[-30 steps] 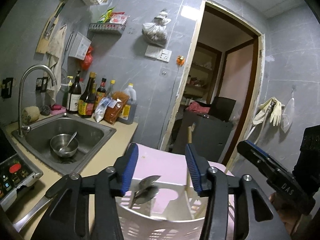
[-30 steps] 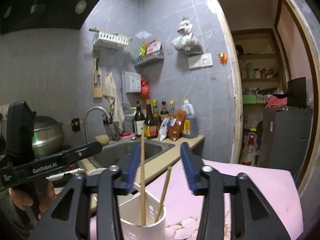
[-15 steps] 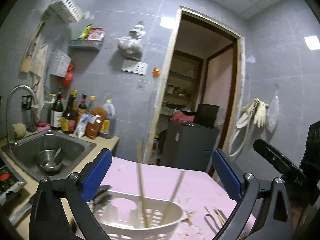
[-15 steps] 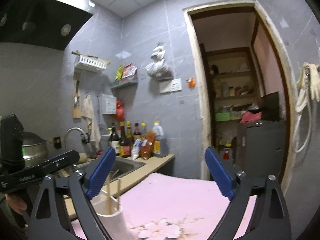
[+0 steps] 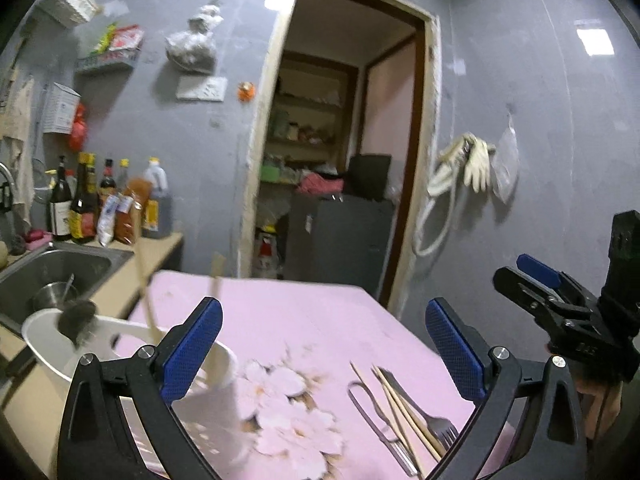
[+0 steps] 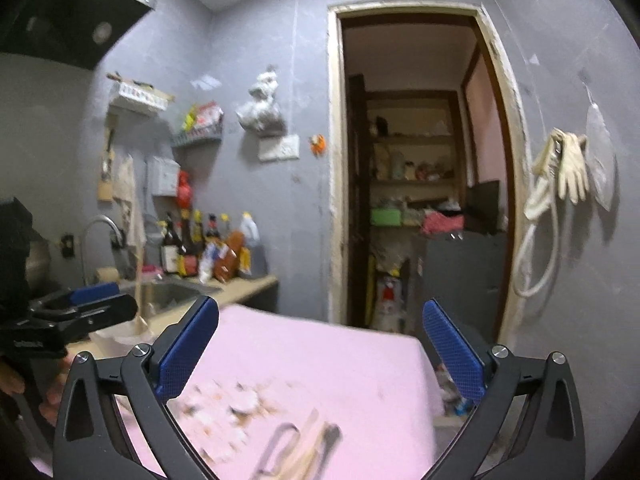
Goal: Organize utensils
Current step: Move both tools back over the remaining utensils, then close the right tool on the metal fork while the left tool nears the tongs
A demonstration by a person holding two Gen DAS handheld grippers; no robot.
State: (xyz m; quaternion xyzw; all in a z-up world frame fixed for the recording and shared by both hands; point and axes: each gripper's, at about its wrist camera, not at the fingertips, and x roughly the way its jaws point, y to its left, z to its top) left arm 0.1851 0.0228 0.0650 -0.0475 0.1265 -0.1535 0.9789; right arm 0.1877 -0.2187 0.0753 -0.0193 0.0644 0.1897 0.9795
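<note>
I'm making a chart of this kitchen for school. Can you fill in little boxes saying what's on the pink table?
table: pink flowered cloth
holder: white plastic utensil holder, at the cloth's left edge
in holder: wooden chopsticks
loose pile: metal fork, wooden chopsticks, metal tongs-like piece
left gripper: fingers open, empty
right gripper: fingers opening, empty

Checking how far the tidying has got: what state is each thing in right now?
left gripper: open, empty
right gripper: jaws opening, nothing between them
white holder: upright on the table, chopsticks standing in it
loose utensils: chopsticks, fork and tongs lying flat on the pink table, not yet sorted
</note>
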